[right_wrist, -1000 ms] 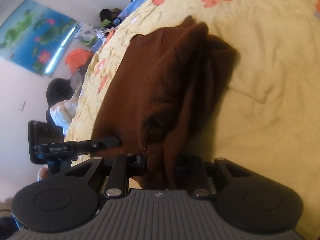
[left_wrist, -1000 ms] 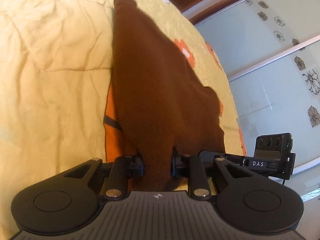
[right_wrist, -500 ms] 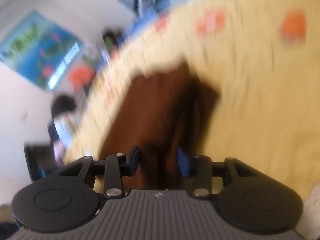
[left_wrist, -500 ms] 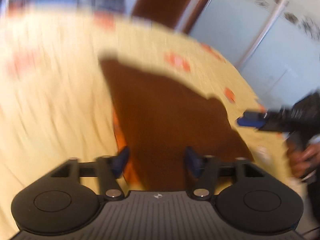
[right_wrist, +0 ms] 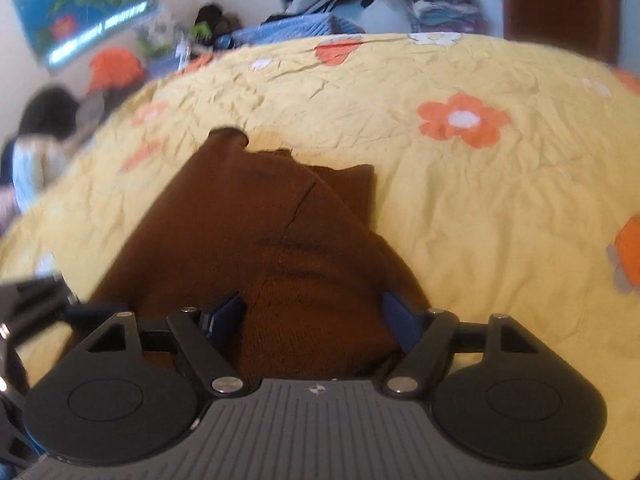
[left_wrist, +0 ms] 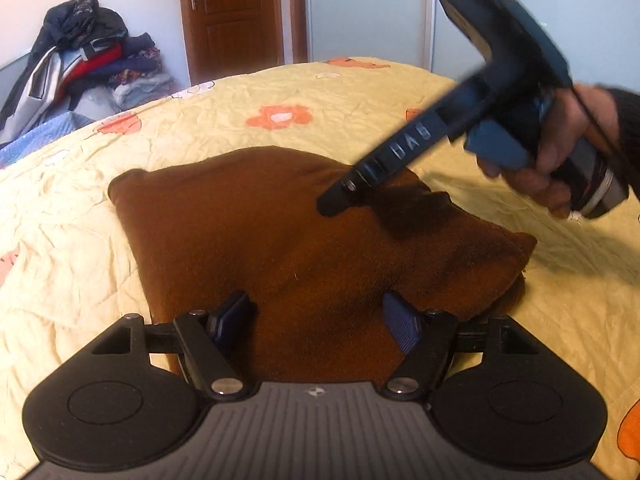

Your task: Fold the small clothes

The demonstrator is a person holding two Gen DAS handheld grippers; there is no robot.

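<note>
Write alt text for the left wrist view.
A folded brown garment lies on a yellow flowered bedspread. The left gripper hovers over it, jaws open; the right gripper reaches in from the right.

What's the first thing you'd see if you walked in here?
A brown garment lies folded in the middle of a yellow flowered bedspread. Both grippers, left and right, are open above its near edge. Behind the bed a pile of clothes sits beside a wooden door.
</note>
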